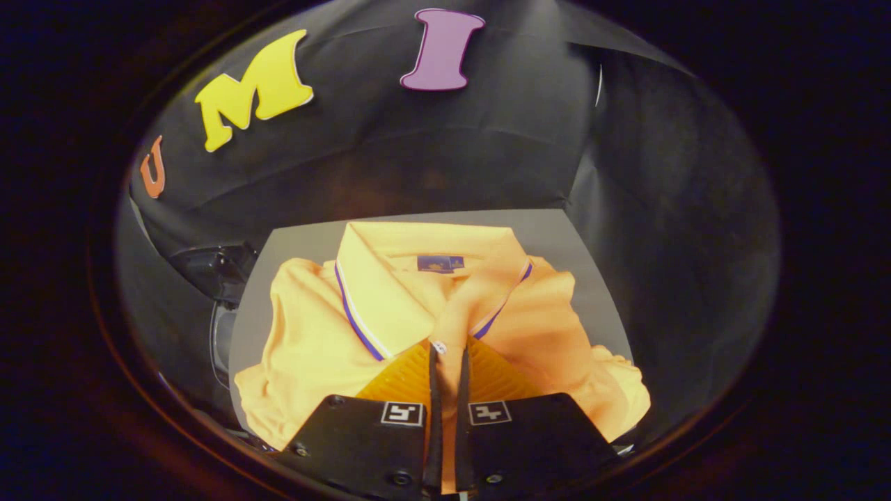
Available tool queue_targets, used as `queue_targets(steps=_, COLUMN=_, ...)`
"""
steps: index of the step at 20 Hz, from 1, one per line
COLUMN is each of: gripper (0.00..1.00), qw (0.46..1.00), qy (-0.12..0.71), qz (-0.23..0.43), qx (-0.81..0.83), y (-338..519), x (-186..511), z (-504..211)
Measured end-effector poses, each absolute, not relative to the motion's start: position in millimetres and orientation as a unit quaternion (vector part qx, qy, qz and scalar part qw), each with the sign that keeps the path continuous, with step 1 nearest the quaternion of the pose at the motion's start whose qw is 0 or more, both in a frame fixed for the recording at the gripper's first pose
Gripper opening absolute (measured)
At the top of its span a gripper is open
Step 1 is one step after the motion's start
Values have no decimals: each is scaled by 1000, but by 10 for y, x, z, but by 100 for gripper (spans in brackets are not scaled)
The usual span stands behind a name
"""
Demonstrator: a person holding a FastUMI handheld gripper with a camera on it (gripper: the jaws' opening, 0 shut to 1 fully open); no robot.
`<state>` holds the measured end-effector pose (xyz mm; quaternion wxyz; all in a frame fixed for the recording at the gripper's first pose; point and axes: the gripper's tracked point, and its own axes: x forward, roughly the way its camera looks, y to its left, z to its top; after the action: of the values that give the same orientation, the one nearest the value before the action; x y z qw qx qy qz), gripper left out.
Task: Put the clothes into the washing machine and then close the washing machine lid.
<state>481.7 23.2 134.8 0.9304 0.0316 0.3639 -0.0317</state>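
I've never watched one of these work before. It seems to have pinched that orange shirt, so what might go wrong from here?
The gripper is shut on only a narrow fold at the front of the orange polo shirt, below the collar, so the fabric may slip free when lifted. Most of the shirt lies bunched on the grey surface, so it could unfold, dangle and snag on the dark object beside it.

A recording booth rather than a home: black cloth wall (487, 139) draped behind a small grey desk (550, 236) under dim light.

gripper (448, 356) pinches orange polo shirt (313, 334) placket on grey table (557, 240)
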Motion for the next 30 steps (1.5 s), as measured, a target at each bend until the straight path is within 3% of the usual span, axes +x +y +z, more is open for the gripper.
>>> queue_targets(steps=2, gripper=7, qw=932, qy=359, qz=-25, qx=48, y=278, x=4755, z=1409)
queue_targets(steps=13, gripper=7, qw=946, qy=283, qz=27, qx=158, y=889, x=4291, z=2207)
queue_targets(steps=30, gripper=7, qw=968, qy=145, qz=150, qx=137, y=2896, x=3593, z=3697)
